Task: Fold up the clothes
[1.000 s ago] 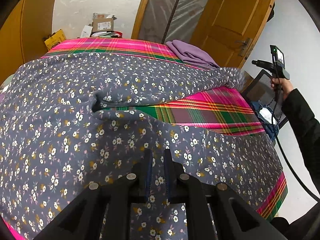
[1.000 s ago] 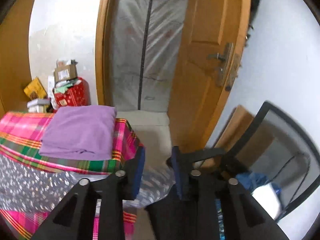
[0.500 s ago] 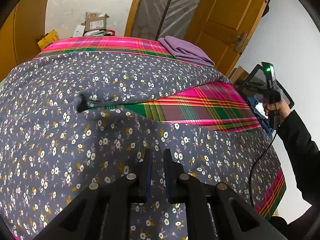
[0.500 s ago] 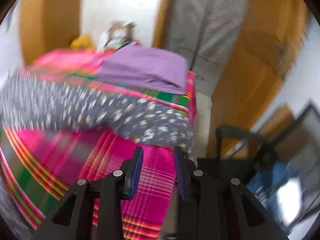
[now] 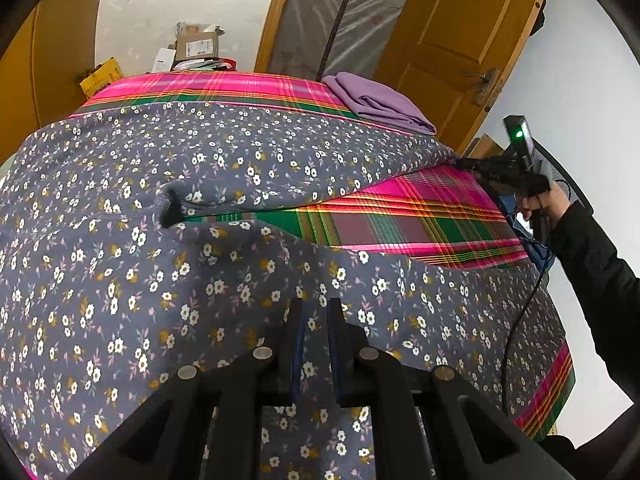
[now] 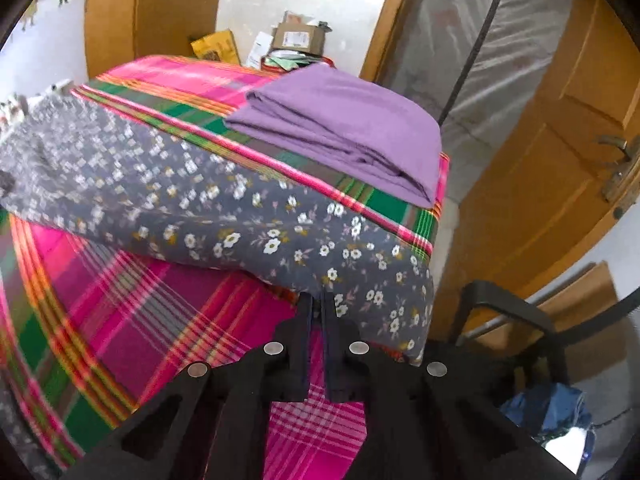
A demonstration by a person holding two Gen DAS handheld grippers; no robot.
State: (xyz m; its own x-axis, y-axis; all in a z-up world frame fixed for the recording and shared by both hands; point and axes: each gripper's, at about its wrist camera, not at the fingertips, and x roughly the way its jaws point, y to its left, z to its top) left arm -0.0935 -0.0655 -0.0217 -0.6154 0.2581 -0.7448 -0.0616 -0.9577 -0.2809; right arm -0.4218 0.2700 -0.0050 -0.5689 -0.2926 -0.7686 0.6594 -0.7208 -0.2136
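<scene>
Looking along the left tool [image 5: 316,320], its jaws pinch a fold of the grey floral garment [image 5: 120,280], which lies spread over the plaid-covered worktop [image 5: 420,224]; a folded purple cloth [image 5: 380,104] sits at the far corner, and the person's right hand [image 5: 540,204] holds the other tool at the garment's far end. From the right wrist, the right tool [image 6: 318,308] has just closed, jaws pressed together on the floral garment's hem [image 6: 332,276] near the worktop's edge, just beside the purple cloth [image 6: 344,120].

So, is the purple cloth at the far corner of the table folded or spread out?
Folded. The purple cloth lies as a compact rectangle on the plaid tablecloth, with stacked layers showing along its edges; the floral garment is the one spread out.
</scene>
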